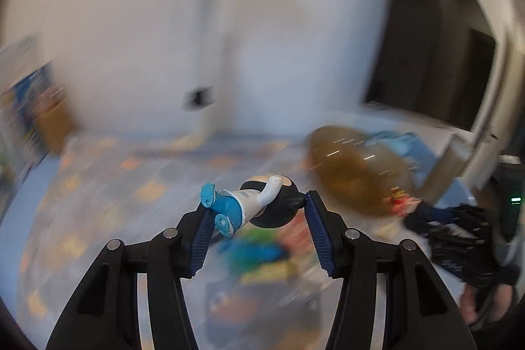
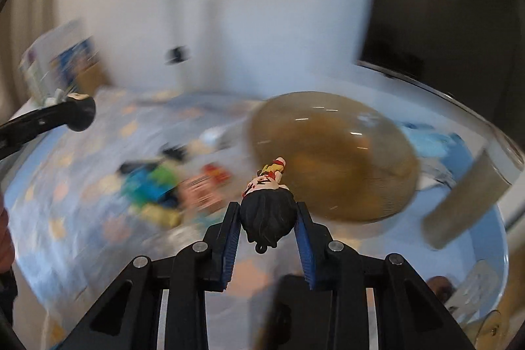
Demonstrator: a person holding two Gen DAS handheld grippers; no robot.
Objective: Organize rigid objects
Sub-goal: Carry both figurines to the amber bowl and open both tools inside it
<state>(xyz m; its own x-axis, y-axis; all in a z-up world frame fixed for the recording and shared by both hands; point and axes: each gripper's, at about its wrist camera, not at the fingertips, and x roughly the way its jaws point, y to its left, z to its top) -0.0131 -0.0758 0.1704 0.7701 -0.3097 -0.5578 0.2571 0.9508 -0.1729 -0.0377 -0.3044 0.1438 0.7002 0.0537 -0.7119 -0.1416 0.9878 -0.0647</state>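
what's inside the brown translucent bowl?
Nothing clearly visible inside the brown translucent bowl; motion blur smears it. The right gripper, holding a black-haired toy figurine, covers its near-left rim. A blurred blue item lies behind it.
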